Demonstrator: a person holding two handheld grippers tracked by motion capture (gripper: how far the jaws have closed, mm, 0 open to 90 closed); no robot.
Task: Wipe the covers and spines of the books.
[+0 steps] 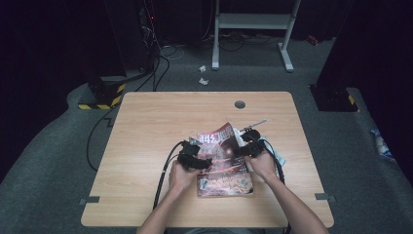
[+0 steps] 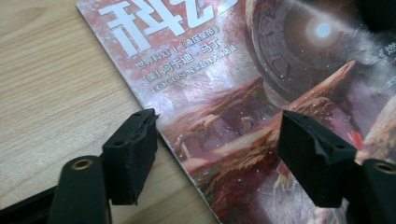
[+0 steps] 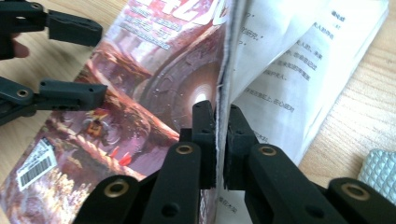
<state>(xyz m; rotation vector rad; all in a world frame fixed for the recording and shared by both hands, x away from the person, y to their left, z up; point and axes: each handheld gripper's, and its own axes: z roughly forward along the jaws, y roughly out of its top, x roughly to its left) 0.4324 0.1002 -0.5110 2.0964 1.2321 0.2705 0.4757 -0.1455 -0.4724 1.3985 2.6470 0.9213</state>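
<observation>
**Listener:** Where are the two tools right now?

**Operator:** I start with my right hand-held gripper (image 3: pixel 219 140). Its jaws are pressed together on the front cover (image 3: pixel 223 70) of a magazine (image 1: pixel 225 165), pinching the cover's free edge so it stands up off the printed pages (image 3: pixel 280 79) beneath. My left hand-held gripper (image 2: pixel 217 158) has its jaws spread wide and holds nothing. It hovers over the magazine's spine edge, one jaw above bare wood, the other above the cover art.

**Listener:** And the magazine itself?

**Operator:** It lies near the middle of the tabletop (image 1: pixel 146 126), toward my side, between my two hands, with its cover half lifted.

**Listener:** How would you do this step well?

**Operator:** I judge I am opening the magazine. I would keep the pinch only on the cover, swing it over toward the spine in a smooth arc, and bring the left tool down near the spine so the magazine does not slide or lift.

**Listener:** Anything you cannot make out?

**Operator:** Yes. I cannot tell whether the pinch takes the cover alone or a page with it. A grey textured object (image 3: pixel 380 170) sits cut off at the edge of the right gripper view, unidentifiable. In the high view, my hands cover part of the magazine.
</observation>
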